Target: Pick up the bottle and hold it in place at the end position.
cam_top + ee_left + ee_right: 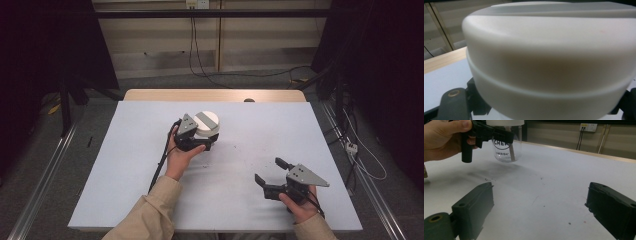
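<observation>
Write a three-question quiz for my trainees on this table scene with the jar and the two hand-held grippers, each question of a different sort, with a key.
1. True or false: the right gripper has its jaws closed on the jar.
2. What does the left gripper grip? A) the white lid B) the neck of the clear jar, just under the white lid C) a cable
3. Fill in: in the right gripper view, the jar hangs ____ the white table, with a shadow beneath it.

Key: 1 false, its jaws stand wide apart with nothing between them. 2 B. 3 above.
</observation>
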`<state>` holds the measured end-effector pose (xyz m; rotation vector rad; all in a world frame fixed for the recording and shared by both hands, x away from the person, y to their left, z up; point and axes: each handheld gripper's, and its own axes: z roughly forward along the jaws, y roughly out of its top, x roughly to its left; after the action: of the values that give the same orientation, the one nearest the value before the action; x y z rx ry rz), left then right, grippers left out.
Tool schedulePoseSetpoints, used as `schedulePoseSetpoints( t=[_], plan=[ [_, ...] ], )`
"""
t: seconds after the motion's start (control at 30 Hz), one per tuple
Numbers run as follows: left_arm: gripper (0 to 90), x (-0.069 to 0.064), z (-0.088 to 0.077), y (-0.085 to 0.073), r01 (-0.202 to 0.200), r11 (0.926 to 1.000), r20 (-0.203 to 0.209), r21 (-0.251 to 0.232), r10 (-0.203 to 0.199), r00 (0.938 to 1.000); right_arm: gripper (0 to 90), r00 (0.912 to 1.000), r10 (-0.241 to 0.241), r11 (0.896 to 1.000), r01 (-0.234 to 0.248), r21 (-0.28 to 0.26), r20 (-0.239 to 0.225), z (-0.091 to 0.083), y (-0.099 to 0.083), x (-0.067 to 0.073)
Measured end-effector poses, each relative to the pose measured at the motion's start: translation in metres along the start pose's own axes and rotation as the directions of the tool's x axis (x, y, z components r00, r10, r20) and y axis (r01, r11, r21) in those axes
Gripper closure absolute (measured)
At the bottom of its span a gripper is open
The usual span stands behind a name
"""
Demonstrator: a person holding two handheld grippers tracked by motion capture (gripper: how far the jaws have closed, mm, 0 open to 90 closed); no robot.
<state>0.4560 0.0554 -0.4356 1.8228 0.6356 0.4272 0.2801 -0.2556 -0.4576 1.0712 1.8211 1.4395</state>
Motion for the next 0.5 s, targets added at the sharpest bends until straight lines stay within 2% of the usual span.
schedulePoseSetpoints(
  t=[0.3,0.4,0.5],
  plan=[
    [18.6,-0.0027,0.007,-0.004,-0.008,0.9999,0.013,0.013,0.008,0.9999,7.0,1.0,0.002,1.0,-0.002,0.004,0.0,0.001,-0.0004,-0.0003],
    [18.6,-0.0023,0.0088,-0.0058,0.001,0.9999,0.013,0.013,-0.001,0.9999,7.0,1.0,0.002,1.0,-0.002,0.003,0.0,0.0011,-0.0007,-0.0004],
    [18.6,-0.0021,0.0103,-0.0067,-0.01,0.9999,0.013,0.012,0.01,0.9999,7.0,1.0,0.007,1.0,-0.007,0.004,0.0,0.0012,-0.0008,-0.0002]
  ],
)
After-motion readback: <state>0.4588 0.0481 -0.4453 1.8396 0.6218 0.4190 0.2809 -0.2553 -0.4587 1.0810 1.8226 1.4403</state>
